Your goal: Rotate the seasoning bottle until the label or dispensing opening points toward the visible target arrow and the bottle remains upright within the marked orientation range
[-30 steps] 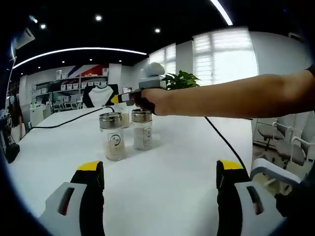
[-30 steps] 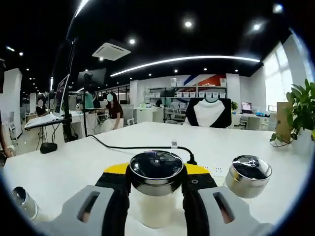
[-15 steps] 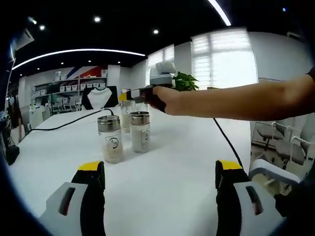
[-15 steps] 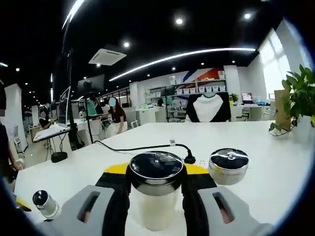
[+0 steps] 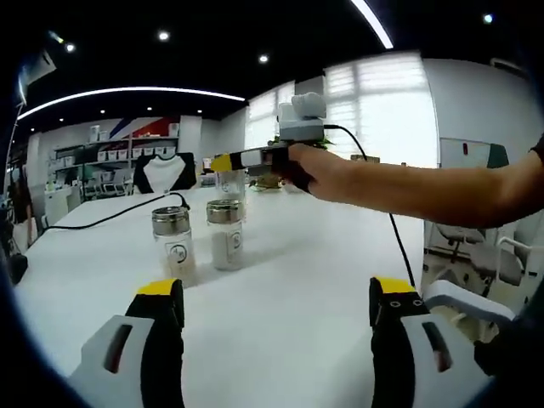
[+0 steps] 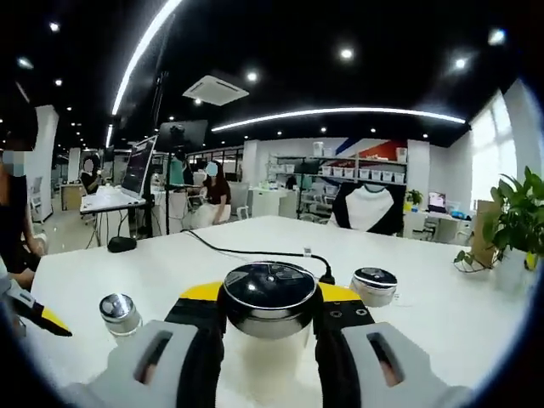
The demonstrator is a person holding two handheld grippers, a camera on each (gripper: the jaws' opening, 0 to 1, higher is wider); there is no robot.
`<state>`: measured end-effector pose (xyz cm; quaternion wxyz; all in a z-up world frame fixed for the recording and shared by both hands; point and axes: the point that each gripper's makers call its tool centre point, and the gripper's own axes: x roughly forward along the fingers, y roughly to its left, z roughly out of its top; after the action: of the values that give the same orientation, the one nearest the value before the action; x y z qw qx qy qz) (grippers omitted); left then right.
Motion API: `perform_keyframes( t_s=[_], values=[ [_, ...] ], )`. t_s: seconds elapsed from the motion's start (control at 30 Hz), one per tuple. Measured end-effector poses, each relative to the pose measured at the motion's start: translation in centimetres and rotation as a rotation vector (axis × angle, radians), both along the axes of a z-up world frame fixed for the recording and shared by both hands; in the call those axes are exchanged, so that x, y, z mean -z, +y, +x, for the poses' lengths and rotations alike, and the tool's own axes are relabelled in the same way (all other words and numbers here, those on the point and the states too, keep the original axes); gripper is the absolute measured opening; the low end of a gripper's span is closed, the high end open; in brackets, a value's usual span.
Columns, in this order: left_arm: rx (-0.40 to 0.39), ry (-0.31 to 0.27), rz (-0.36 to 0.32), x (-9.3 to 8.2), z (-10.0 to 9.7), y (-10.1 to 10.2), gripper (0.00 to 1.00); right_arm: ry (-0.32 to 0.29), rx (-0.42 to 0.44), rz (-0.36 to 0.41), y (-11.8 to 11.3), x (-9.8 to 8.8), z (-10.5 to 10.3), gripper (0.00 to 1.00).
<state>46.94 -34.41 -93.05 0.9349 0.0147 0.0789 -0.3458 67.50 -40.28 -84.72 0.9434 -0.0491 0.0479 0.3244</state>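
Right gripper (image 6: 268, 340) lifts one seasoning bottle (image 6: 269, 327) clear of the white table (image 5: 297, 280).

Its jaws pinch the bottle just under the dark metal cap; in the left gripper view the bottle (image 5: 229, 183) hangs above two other bottles (image 5: 172, 245) and (image 5: 224, 234) standing side by side. The left gripper (image 5: 272, 348) is spread wide, holding nothing. A black cable (image 6: 255, 252) crosses the tabletop.

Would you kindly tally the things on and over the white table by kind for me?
Seasoning bottles: 3 (held bottle, bottle, bottle)
Black cables: 1
Potted plants: 1
Total: 5
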Motion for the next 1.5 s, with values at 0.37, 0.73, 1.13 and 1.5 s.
perform_keyframes(
  t_s=[0.37,0.73,1.13,1.5],
  values=[
    [-0.007,-0.009,-0.028,-0.2,0.2,0.1,0.96,-0.023,-0.013,-0.023,-1.4,-0.7,-4.3,0.38],
    [0.007,-0.018,-0.079,-0.8,0.1,-0.2,0.94,-0.033,-0.052,0.006,-0.8,-0.7,-9.0,0.38],
    [0.048,0.012,-0.125,-0.7,-0.5,-1.2,0.94,-0.028,-0.064,0.05,-0.6,-0.2,-12.9,0.38],
    [0.065,-0.008,-0.057,0.1,-0.7,-1.8,0.85,-0.034,-0.159,0.056,1.4,-0.4,-17.4,0.38]
  ],
)
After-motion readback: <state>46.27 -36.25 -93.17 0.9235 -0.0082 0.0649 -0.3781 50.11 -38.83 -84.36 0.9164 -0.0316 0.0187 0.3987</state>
